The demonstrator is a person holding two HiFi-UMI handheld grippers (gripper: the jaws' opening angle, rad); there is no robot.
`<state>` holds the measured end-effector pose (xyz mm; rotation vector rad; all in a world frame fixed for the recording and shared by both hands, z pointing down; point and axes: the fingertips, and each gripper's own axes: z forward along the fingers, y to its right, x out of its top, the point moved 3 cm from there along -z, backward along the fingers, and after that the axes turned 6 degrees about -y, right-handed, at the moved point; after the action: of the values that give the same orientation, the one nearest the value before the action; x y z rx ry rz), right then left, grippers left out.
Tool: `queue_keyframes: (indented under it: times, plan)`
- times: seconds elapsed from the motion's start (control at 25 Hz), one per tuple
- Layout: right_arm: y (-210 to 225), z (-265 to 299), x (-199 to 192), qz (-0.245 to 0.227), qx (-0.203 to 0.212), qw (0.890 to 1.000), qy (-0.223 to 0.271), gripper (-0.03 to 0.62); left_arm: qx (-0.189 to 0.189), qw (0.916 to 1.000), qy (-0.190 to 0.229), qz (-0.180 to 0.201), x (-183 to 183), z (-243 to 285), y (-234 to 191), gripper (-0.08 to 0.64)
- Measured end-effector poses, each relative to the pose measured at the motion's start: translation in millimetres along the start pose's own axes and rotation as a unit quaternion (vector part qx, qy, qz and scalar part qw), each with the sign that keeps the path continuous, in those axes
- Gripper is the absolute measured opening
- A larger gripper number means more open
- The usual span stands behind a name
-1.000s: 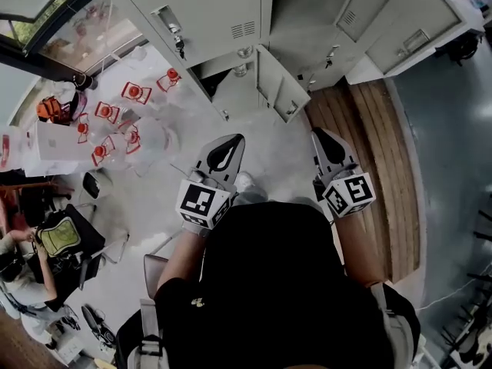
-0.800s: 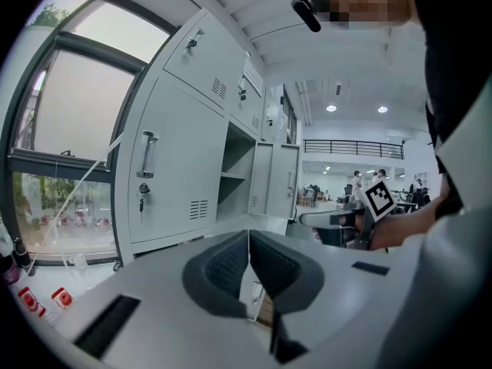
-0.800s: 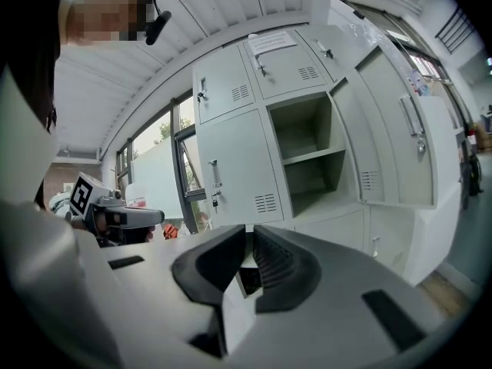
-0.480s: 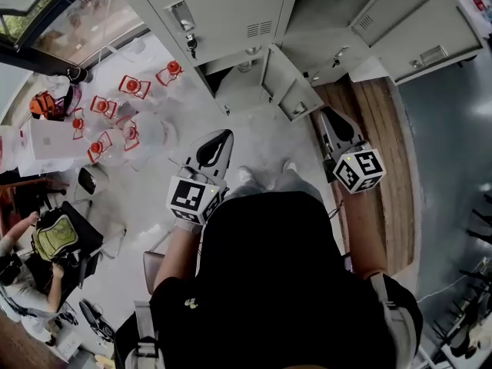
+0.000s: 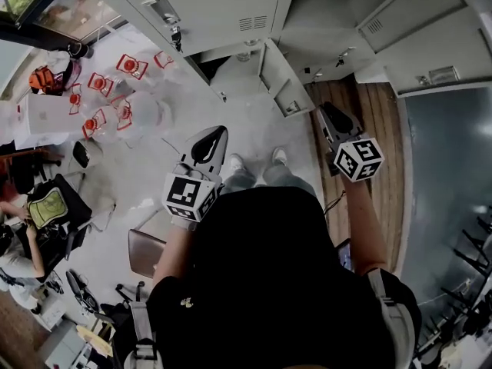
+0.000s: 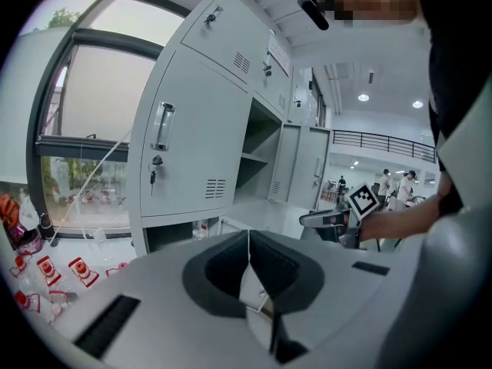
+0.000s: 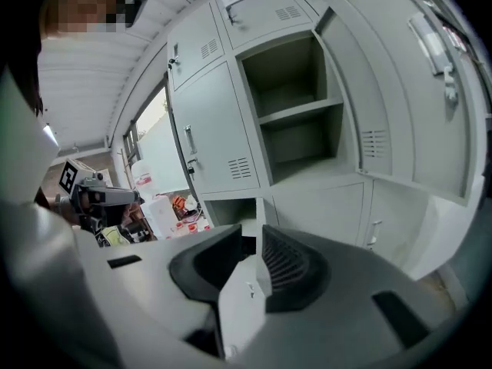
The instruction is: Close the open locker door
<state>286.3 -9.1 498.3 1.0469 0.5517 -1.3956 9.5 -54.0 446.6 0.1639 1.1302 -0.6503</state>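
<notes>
The door point(image 5: 278, 79) stands swung out from the lockers point(image 5: 223, 6), just ahead of the right gripper point(image 5: 330, 118). Its empty jaws are opening, likely to catch the door's edge. The left gripper point(image 5: 211, 141) hangs low, jaws pressed together on nothing, apparently unneeded.

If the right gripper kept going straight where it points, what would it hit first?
Probably the small open lower locker door, edge-on in line with the right gripper, whose empty jaws are opening; depth is hard to judge.
</notes>
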Motion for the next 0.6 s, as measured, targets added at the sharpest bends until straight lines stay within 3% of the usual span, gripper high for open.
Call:
queue_keyframes:
  times: [0.12,0.4,0.6]
  plan:
    - [10.3,11.1,-13.4,-0.002,0.022,0.999,-0.027,0.134,0.019,0.9997,-0.008,-0.009,-3.7,4.8,7.2,0.023]
    - [20.8,33.3,-45.6,-0.002,0.079,0.994,-0.077,0.172,0.063,0.9976,-0.023,-0.02,-10.8,10.4,20.9,0.023]
    - [23.4,44.0,-59.4,-0.017,0.097,0.99,-0.098,0.172,0.094,0.9948,-0.028,-0.03,-17.4,7.3,31.6,0.023]
